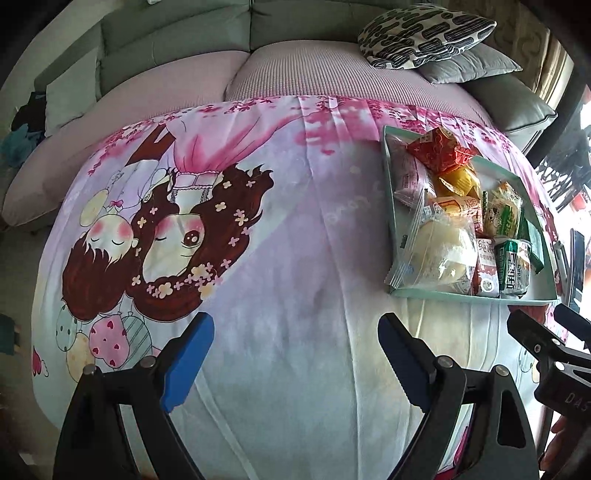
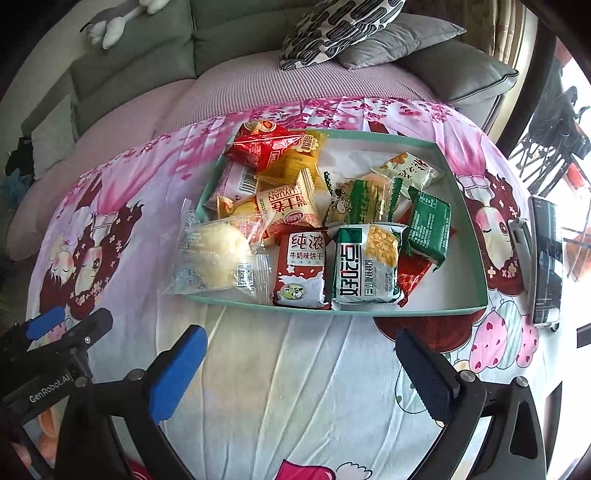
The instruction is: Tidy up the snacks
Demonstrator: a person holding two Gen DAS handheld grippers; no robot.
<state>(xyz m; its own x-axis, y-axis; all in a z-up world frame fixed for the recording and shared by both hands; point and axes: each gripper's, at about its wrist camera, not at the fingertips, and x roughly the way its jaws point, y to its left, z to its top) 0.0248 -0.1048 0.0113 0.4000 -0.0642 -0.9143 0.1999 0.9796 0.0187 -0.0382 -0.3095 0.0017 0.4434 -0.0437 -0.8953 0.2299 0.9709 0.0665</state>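
Note:
A shallow teal tray [image 2: 466,204] sits on a cartoon-print cloth and holds several snack packets. A clear bag with a pale bun [image 2: 216,254] overhangs its front left corner. Beside it lie a red milk-biscuit pack [image 2: 301,271] and a green-and-white cracker pack [image 2: 367,269]. A red packet [image 2: 264,146] lies at the back. The tray also shows in the left wrist view [image 1: 472,297], at the right. My right gripper [image 2: 301,373] is open and empty, just in front of the tray. My left gripper [image 1: 295,354] is open and empty over bare cloth, left of the tray.
A phone [image 2: 546,258] stands on a holder right of the tray. A grey sofa with a patterned cushion [image 2: 332,29] and a grey cushion [image 2: 399,40] lies behind the table. The left gripper's fingers [image 2: 48,325] show at the right wrist view's left edge.

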